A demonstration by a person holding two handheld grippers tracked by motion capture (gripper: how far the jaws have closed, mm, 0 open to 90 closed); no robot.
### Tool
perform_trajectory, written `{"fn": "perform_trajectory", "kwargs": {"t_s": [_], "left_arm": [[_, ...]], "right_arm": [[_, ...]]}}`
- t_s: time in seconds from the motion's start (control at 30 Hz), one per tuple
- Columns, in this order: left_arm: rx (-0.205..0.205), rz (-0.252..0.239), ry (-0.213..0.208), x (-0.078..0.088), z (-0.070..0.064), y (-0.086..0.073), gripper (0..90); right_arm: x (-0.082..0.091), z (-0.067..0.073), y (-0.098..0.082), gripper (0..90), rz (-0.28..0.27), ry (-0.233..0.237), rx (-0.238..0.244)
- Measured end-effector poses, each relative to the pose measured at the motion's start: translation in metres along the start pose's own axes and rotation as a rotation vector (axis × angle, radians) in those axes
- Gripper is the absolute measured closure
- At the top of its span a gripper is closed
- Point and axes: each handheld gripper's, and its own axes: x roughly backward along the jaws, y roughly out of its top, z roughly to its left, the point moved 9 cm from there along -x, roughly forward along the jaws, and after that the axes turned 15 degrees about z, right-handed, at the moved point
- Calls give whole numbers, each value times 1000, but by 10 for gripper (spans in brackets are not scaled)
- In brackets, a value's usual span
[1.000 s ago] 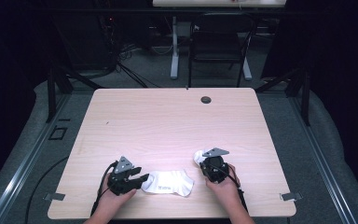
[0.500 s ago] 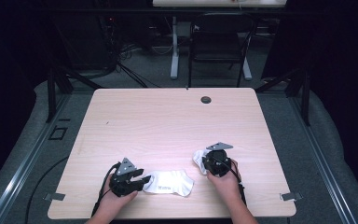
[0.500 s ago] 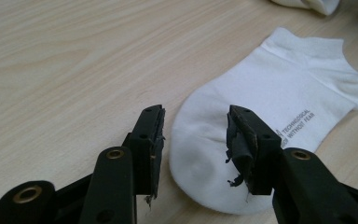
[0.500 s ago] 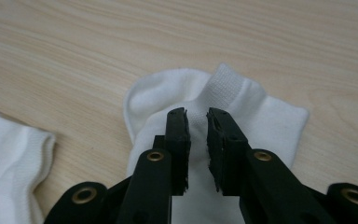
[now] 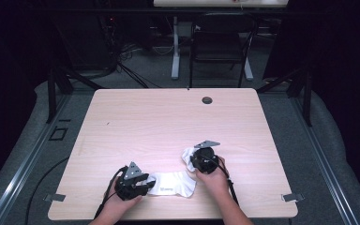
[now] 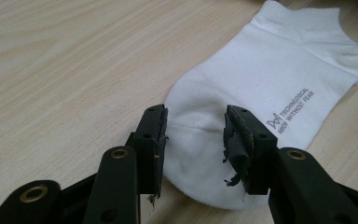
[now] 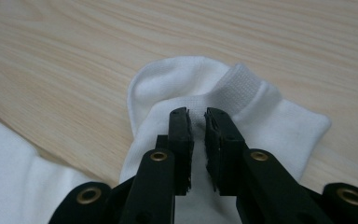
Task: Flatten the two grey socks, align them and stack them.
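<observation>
White ankle sock [image 5: 173,183] flat at the table's [image 5: 168,122] lower centre: the left gripper [image 6: 193,135], jaws just closing, straddles its toe unclamped, the right gripper [image 7: 196,126] pinches the cuff; pulling early would likely slip the toe free, the grommet [image 5: 207,100] lying clear at upper right.

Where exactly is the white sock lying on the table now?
In the high view the white sock lies near the table's front edge, between the left gripper at its toe and the right gripper at its cuff.
</observation>
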Motion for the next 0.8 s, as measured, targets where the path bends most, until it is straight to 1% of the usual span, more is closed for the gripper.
{"fn": "perform_trajectory", "kwargs": {"t_s": [0.03, 0.07, 0.1, 0.13, 0.17, 0.2, 0.23, 0.4, 0.47, 0.57, 0.63, 0.67, 0.73, 0.77, 0.8], "left_arm": [[-3, 1, 0, 0, 0, 0, 587], [-4, 2, -1, 0, 0, 0, 588], [-3, 3, -3, 0, -1, 0, 589], [-2, 2, -5, 0, -1, 0, 589], [-5, 3, -5, 0, -1, 0, 589], [-3, 3, -6, 0, -1, 0, 590], [-4, 5, -5, 0, -1, 0, 590], [-11, 8, -7, 1, -1, 0, 590], [-7, 6, -10, 1, -2, 0, 590], [-10, 0, -11, 3, -1, 1, 589], [-6, -11, -11, 6, 0, 3, 588], [5, -22, -12, 8, 0, 4, 588], [8, -26, -15, 11, 3, 4, 587], [19, -32, -15, 12, 4, 4, 586], [16, -34, -10, 14, 7, 4, 586]], "right_arm": [[-2, 4, 3, 804, 8, 2, 14], [-3, 8, 5, 805, 9, 9, 19], [-6, 12, 8, 805, 3, 11, 26], [-7, 17, 10, 805, 13, 10, 45], [-9, 20, 11, 805, 16, 11, 53], [-12, 28, 16, 807, 22, 16, 70], [-12, 28, 16, 807, 22, 16, 70], [-19, 48, 24, 810, 26, 38, 113], [-21, 55, 27, 810, 30, 44, 132], [-25, 66, 31, 809, 24, 52, 147], [-26, 71, 33, 803, 32, 52, 170], [-27, 73, 33, 790, 32, 53, 175], [-24, 77, 36, 765, 25, 42, 191], [-23, 79, 37, 752, 10, 47, 185], [-20, 80, 38, 742, 4, 48, 187]]}}
